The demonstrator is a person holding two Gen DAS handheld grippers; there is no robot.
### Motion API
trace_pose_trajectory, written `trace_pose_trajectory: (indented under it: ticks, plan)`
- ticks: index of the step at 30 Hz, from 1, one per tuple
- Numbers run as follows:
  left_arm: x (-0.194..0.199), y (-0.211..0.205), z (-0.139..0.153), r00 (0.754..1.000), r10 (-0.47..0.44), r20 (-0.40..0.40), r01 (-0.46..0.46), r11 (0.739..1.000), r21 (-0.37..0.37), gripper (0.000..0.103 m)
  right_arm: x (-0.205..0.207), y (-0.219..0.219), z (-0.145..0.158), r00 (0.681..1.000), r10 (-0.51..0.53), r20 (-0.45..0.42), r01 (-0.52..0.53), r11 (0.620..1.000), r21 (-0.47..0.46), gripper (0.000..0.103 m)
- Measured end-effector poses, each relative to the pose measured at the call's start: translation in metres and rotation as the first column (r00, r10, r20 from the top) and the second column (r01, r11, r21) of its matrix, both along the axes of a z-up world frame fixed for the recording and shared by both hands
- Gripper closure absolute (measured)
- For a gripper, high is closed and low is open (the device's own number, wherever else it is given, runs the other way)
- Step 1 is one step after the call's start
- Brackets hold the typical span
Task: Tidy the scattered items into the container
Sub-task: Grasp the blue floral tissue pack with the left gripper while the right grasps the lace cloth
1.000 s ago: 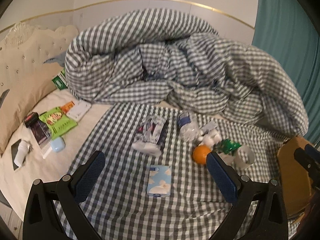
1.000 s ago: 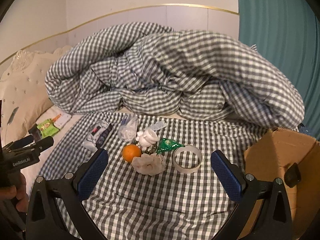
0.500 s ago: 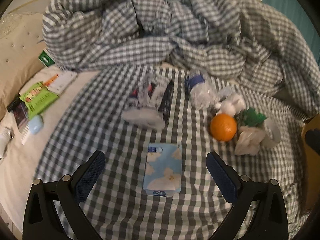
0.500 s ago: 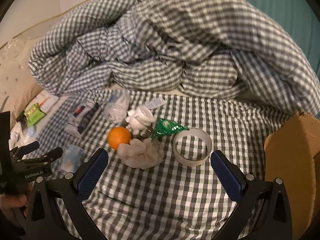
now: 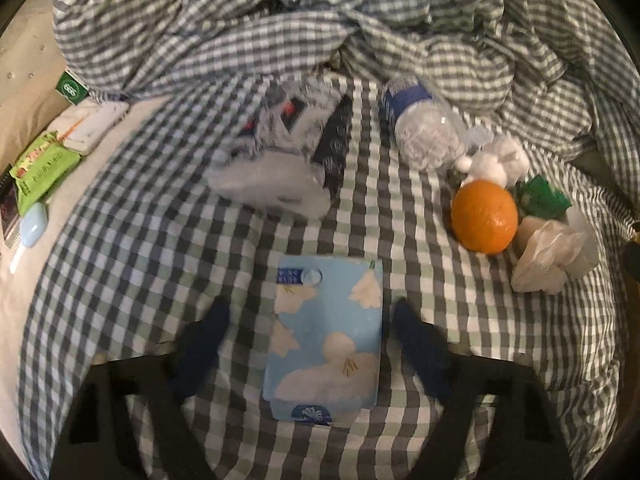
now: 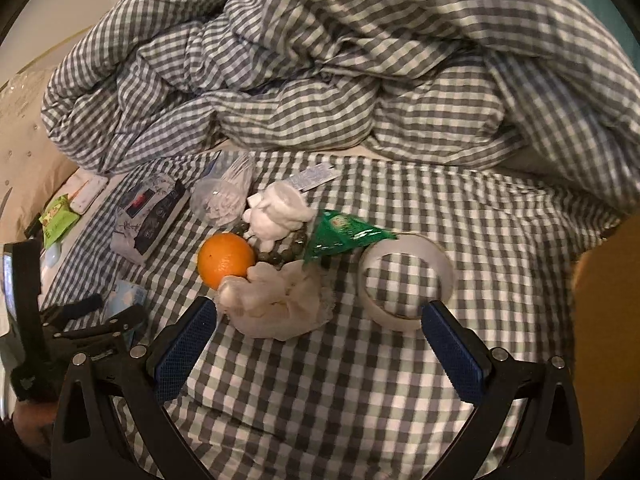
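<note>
A light blue tissue pack (image 5: 324, 340) printed with clouds lies flat on the checked sheet. My left gripper (image 5: 312, 336) straddles it, and its jaws are closing with a small gap still showing on each side of the pack. In the right wrist view, my right gripper (image 6: 320, 340) hangs open just short of a crumpled white bag (image 6: 276, 304) and a tape roll (image 6: 406, 280), holding nothing. An orange (image 6: 226, 258), a green packet (image 6: 344, 234), a white figurine (image 6: 278, 212) and a crushed bottle (image 6: 224, 192) lie just beyond. The cardboard box (image 6: 608, 320) stands at the right edge.
A heaped checked duvet (image 6: 360, 80) fills the back of the bed. A dark-and-white wrapped pack (image 5: 288, 152) lies ahead of the tissue pack. On the bare sheet at the left lie a green snack bag (image 5: 40, 172), a white case (image 5: 96, 128) and a small blue item (image 5: 34, 224).
Both grippers have come down closer to the bed. The left jaws have narrowed around the blue tissue pack. The right gripper has neared the white bag and tape roll, still open.
</note>
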State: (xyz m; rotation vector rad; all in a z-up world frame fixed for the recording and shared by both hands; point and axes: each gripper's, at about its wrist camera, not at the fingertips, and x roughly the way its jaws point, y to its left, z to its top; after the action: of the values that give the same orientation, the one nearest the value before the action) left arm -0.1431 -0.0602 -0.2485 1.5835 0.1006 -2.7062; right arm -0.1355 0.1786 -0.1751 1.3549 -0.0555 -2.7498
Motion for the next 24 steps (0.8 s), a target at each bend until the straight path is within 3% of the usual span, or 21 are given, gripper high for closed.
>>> trace_pose_trajectory:
  ticks: [1, 2, 16, 21, 23, 24]
  plan:
    - [-0.001, 0.000, -0.004, 1.000, -0.006, 0.016, 0.006, 1.000, 0.009, 0.049, -0.002, -0.002, -0.002, 1.000, 0.008, 0.004, -0.008, 1.000, -0.002, 0.000]
    - [-0.001, 0.001, -0.007, 1.000, -0.008, 0.023, 0.008, 1.000, 0.013, 0.050, -0.003, -0.004, -0.005, 1.000, 0.015, 0.008, -0.015, 1.000, -0.003, 0.000]
    - [0.003, -0.015, 0.010, 1.000, 0.018, -0.017, -0.017, 1.000, 0.023, 0.051, -0.028, -0.036, -0.036, 0.994, 0.087, 0.059, -0.086, 0.996, -0.016, 0.000]
    - [0.005, -0.027, 0.022, 0.999, 0.036, -0.038, -0.035, 0.999, 0.021, 0.051, -0.039, -0.047, -0.054, 0.991, 0.099, 0.092, -0.102, 0.995, 0.020, 0.001]
    - [0.006, -0.031, 0.026, 0.998, 0.043, -0.046, -0.042, 0.999, 0.019, 0.051, -0.043, -0.049, -0.062, 0.989, 0.096, 0.109, -0.100, 0.995, 0.027, 0.004]
    - [0.007, -0.033, 0.027, 0.998, 0.045, -0.048, -0.044, 0.999, 0.019, 0.051, -0.043, -0.049, -0.064, 0.989, 0.096, 0.113, -0.100, 0.995, 0.024, 0.016]
